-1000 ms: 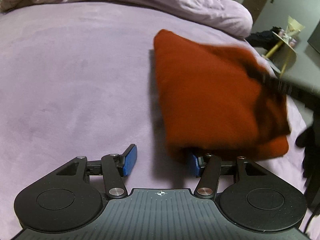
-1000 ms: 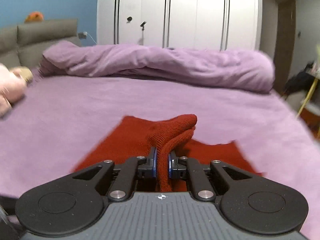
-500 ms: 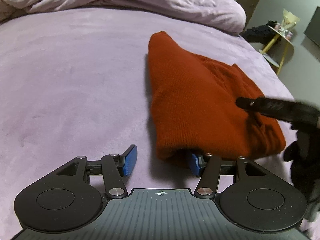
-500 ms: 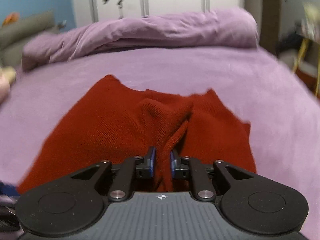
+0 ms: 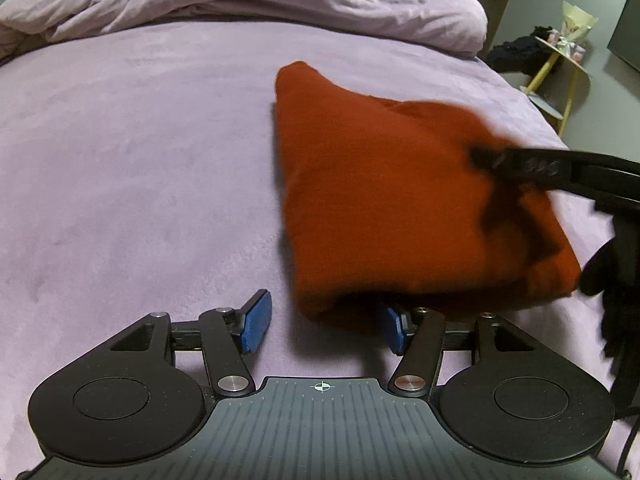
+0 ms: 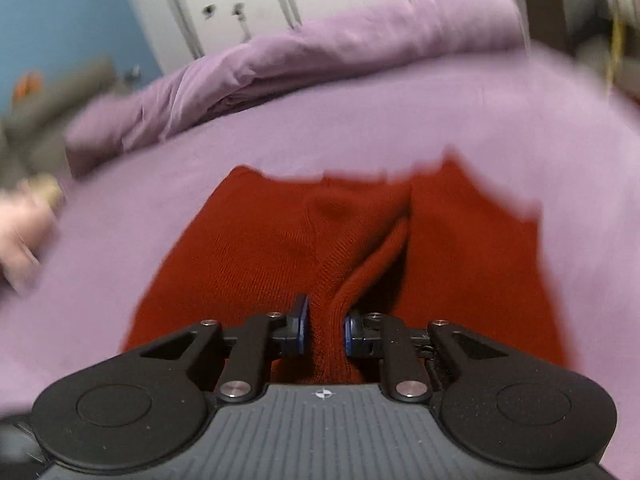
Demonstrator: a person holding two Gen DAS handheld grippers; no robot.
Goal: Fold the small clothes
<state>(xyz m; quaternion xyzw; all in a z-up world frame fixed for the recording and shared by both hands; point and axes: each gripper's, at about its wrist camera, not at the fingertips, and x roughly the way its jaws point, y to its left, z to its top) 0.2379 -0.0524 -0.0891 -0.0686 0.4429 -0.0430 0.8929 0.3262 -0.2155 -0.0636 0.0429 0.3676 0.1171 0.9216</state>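
Observation:
A red knit garment (image 5: 380, 200) lies folded on the lilac bed (image 5: 140, 160). Its near corner droops over the right finger of my left gripper (image 5: 325, 325). That gripper's jaws stand wide and are opening, with only bedsheet and the corner's edge between them. My right gripper (image 6: 324, 328) has a raised fold of the red knit (image 6: 280, 248) filling the gap between its blue pads, and its jaws are closing on it. In the left wrist view the right gripper (image 5: 478, 158) reaches in from the right over the garment, blurred.
A rumpled lilac duvet (image 5: 280, 4) lies across the back of the bed. Past the bed's right edge stands a yellow-legged side table (image 5: 560, 52). A dark gloved hand (image 5: 616, 272) is at the right. White wardrobe doors (image 6: 240, 8) stand behind. A blurred pink shape (image 6: 20, 240) sits at the left.
My right gripper came down toward the bed with the red fold and rolled, so the raised fold now lies lower over the garment. The left gripper shifted only slightly.

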